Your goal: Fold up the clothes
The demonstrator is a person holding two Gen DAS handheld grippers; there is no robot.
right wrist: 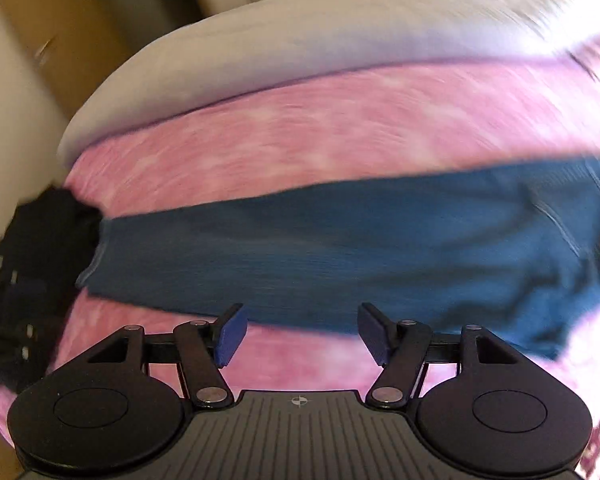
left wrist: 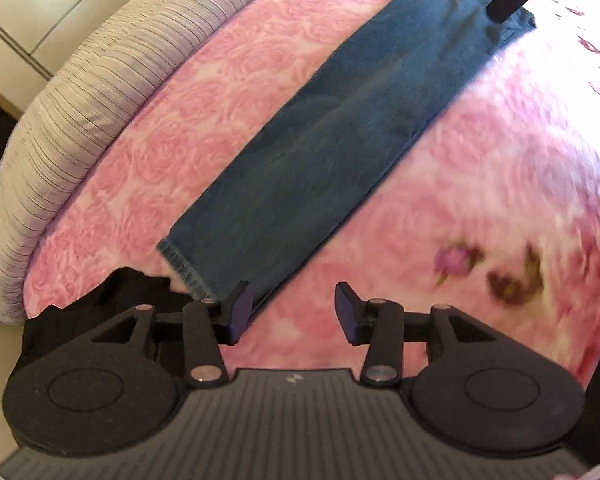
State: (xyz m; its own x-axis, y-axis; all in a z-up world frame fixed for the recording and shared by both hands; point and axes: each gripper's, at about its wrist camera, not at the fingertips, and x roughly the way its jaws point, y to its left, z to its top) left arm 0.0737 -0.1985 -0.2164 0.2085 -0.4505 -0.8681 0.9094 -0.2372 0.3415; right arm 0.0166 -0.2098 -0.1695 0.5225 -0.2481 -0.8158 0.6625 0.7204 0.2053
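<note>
While both pairs of fingers stand spread apart with nothing between them, the jeans [left wrist: 340, 132] lie flat, folded lengthwise, on the pink blanket [left wrist: 180, 128]. Their hem sits just ahead of the left gripper [left wrist: 294, 312]; the right gripper [right wrist: 302, 334] hovers beside their long edge.

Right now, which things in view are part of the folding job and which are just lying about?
Job: jeans, left gripper, right gripper, both open.
Lying about: dark garment by the hem, pink blanket, striped bedding.
</note>
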